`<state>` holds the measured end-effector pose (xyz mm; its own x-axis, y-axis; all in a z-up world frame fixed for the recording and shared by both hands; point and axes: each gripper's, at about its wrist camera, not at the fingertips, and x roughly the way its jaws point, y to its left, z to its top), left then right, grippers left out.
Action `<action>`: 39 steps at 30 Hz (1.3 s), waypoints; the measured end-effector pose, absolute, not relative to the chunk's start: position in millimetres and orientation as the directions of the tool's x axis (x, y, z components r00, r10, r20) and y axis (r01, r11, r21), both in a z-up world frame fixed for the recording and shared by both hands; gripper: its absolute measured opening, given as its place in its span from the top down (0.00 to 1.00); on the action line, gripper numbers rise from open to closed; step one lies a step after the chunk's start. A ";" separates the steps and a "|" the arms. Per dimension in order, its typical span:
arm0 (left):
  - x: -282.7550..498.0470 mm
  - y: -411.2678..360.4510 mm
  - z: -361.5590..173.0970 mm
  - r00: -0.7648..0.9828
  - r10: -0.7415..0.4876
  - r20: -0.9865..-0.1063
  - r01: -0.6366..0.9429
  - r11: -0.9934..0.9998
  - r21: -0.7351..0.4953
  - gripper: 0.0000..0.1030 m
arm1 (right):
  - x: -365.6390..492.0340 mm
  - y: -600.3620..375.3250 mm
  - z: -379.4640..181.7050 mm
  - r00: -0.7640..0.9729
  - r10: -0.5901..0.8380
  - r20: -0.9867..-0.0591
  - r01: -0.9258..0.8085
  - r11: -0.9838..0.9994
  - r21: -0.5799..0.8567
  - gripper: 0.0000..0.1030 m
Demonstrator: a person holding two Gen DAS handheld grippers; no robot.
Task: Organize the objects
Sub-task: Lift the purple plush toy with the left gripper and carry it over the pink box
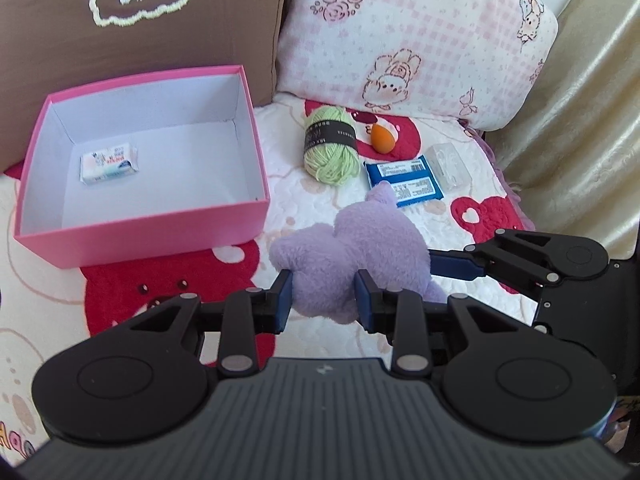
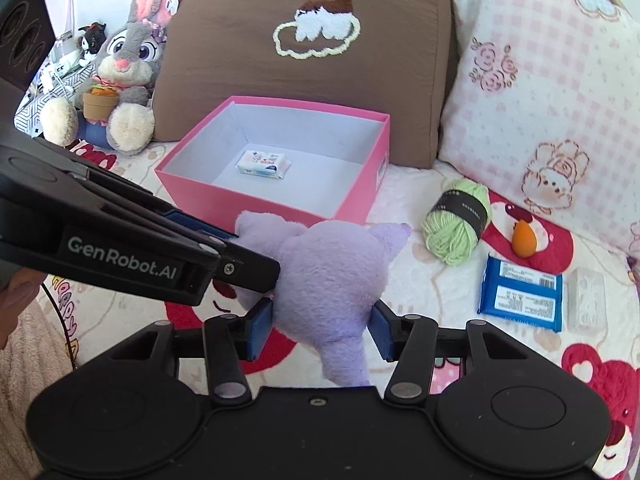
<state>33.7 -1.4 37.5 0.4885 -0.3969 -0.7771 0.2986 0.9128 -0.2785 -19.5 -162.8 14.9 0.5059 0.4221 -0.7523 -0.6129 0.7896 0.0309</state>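
A brown cushion with a stitched cloud leans beside a pink checked pillow. A grey rabbit toy sits left of the cushion. Cream curtain hangs right of the pillow.

Fuzzy purple plush toy, matt pink cardboard box, woolly green yarn, glossy blue packet.

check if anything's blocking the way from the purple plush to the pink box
Nothing visible does. The purple plush, pinched by both the left gripper and right gripper, hangs just beside the pink box, which is open-topped and holds only a small packet.
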 end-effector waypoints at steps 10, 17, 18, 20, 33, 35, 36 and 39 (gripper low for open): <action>79.3 16.6 64.4 0.569 -0.372 -0.733 0.237 0.928 -0.287 0.70 | 22.1 -119.5 51.0 0.585 0.362 -0.726 -0.643 0.752 -0.143 0.44; 105.8 39.7 80.4 0.602 -0.383 -0.701 0.211 0.923 -0.322 0.69 | 47.4 -101.8 70.0 0.591 0.393 -0.705 -0.646 0.754 -0.122 0.44; 107.5 43.4 80.5 0.606 -0.385 -0.696 0.209 0.921 -0.328 0.69 | 50.0 -98.5 70.6 0.590 0.397 -0.703 -0.648 0.752 -0.119 0.44; 111.0 51.6 78.4 0.609 -0.392 -0.689 0.199 0.917 -0.345 0.69 | 53.7 -92.7 69.9 0.583 0.403 -0.705 -0.654 0.748 -0.113 0.44; 135.6 114.0 43.8 0.621 -0.362 -0.696 0.074 0.910 -0.407 0.69 | 93.3 -55.7 36.9 0.449 0.526 -0.722 -0.671 0.733 0.117 0.48; 140.7 124.0 35.6 0.612 -0.360 -0.704 0.055 0.908 -0.416 0.69 | 96.4 -47.3 29.4 0.441 0.529 -0.725 -0.679 0.725 0.115 0.49; 143.2 127.9 32.2 0.607 -0.360 -0.708 0.047 0.906 -0.420 0.69 | 98.0 -43.0 25.5 0.437 0.529 -0.727 -0.685 0.720 0.111 0.49; 151.7 137.5 20.3 0.593 -0.355 -0.722 0.025 0.905 -0.424 0.69 | 103.5 -32.0 14.3 0.427 0.526 -0.735 -0.694 0.712 0.107 0.49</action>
<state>151.7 137.5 20.3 0.5933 -0.3550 -0.7224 0.0250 0.9052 -0.4243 103.5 -32.0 14.3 0.4271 0.5262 -0.7353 -0.6936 0.7124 0.1069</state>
